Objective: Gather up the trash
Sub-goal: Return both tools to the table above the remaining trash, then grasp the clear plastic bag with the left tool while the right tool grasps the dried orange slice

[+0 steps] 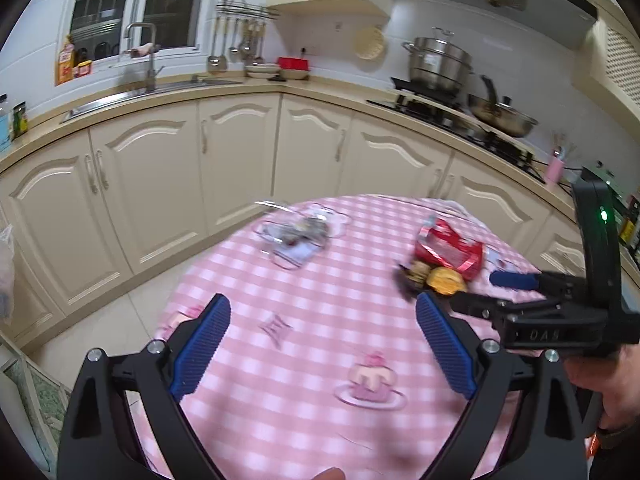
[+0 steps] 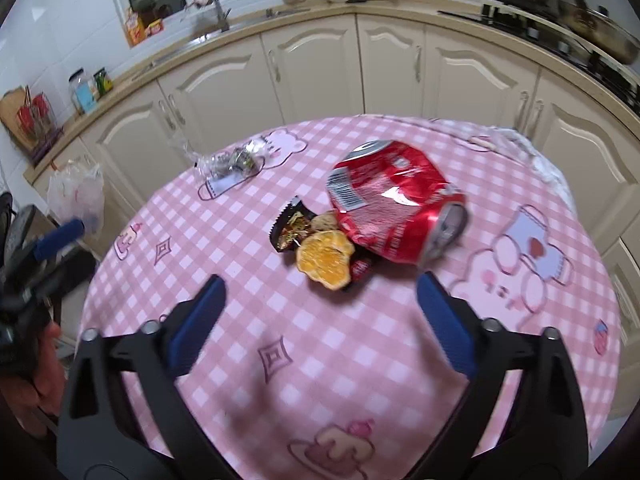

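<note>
So, trash: crushed red can (image 2: pixel 394 200), orange peel (image 2: pixel 326 258), dark snack wrapper (image 2: pixel 294 226), all in one heap mid-counter; clear crinkly wrapper (image 2: pixel 232 162) sits well apart toward the far edge.
Can handling: light and dented, probably thin, springy metal, a bit slick. I'd pinch across the flattened middle, not the rounded end.
Peel handling: soft, floppy, maybe damp. Grab it by an edge, since it's touching the can and lying on the dark wrapper.
Wrappers: basically weightless and crackly, likely to slide on the cloth, so pinch a raised corner.
Looks: can is shiny red with a white barcode patch, silver end facing the near right; peel is bright orange with a ragged rim; dark wrapper is torn open.
Right claw (image 2: pixel 320 304): jaws wide apart, holding nothing, hovering just short of the heap, roughly lined up with the peel.
Left claw (image 1: pixel 322 320): also spread wide and empty, above bare cloth, heap off to its right.
Counter (image 2: pixel 400 360): round, pink checked cloth with cartoon prints.
Beyond: cream cabinets, sink, stove with pots.
</note>
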